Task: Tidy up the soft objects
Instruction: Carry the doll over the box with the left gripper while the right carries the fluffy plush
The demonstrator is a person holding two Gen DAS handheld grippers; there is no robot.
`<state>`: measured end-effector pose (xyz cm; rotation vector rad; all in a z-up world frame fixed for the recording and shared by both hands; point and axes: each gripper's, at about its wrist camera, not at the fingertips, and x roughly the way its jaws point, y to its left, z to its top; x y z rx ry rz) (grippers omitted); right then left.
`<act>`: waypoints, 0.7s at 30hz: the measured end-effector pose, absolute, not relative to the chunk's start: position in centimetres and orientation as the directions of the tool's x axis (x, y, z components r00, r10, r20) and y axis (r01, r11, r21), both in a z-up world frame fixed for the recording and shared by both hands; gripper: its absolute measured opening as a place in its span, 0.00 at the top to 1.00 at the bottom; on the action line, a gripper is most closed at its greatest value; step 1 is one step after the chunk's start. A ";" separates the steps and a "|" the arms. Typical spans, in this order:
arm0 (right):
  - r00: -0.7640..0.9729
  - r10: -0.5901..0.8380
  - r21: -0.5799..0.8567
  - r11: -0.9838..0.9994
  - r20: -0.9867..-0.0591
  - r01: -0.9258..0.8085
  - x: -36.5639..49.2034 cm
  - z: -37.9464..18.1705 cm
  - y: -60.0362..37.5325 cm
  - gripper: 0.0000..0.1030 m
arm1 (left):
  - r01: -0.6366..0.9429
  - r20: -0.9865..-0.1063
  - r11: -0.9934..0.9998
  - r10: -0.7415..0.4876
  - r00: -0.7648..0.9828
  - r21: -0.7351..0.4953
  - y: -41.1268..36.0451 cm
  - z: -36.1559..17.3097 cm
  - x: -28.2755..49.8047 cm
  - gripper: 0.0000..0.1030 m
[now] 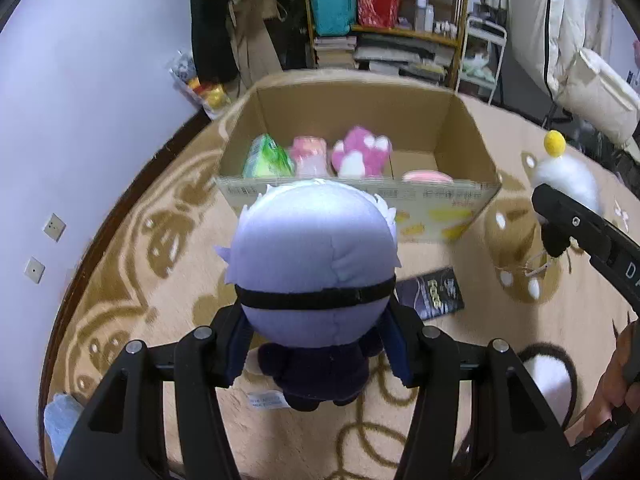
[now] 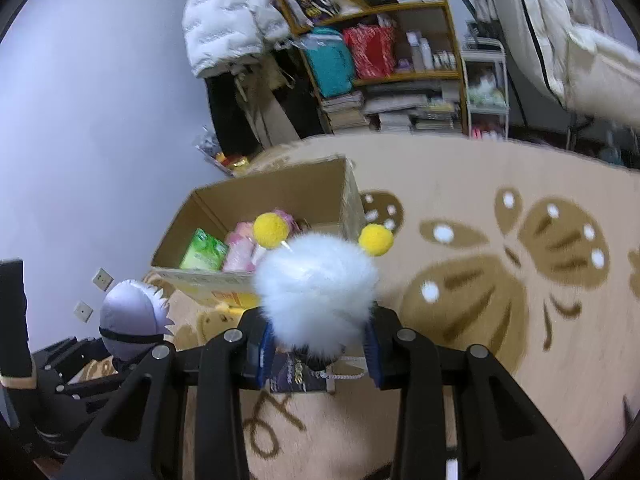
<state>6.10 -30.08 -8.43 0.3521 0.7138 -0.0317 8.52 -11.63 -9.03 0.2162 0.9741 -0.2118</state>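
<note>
Cluttered shelving and hanging coats fill the far wall, and a tan patterned rug covers the floor where an open cardboard box sits. The left gripper has its fingers closed on the dark body of a pale-lavender-haired doll, held up just near of the box's near wall; the right gripper is clamped on a white fluffy plush with yellow pompoms, to the right of the doll and near the box's right near corner. Both toys look ready to go into the box, so I judge the step in hand to be the carry-over and drop. Doing it well likely means lifting each toy clear of the near cardboard edge before moving forward, since the doll's big head could catch the rim and tip the light box. The free floor on the box's right side looks the best landing spot (the left side is already crowded), and letting go one hand at a time would keep the two from knocking together. Counted: one box; four soft things inside it, namely a green packet, a pale pink plush, a pink paw plush and a flat pink piece; two toys in hand; two pompoms; one dark card on the rug; and one brown-and-white plush at the right near edge.
</note>
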 end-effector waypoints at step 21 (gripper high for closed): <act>0.868 0.111 0.222 0.975 -0.485 0.000 12.1 -1.2 -28.9 0.63 | 0.241 -0.652 0.966 -0.122 0.748 0.096 -10.0 1.7 15.0 0.46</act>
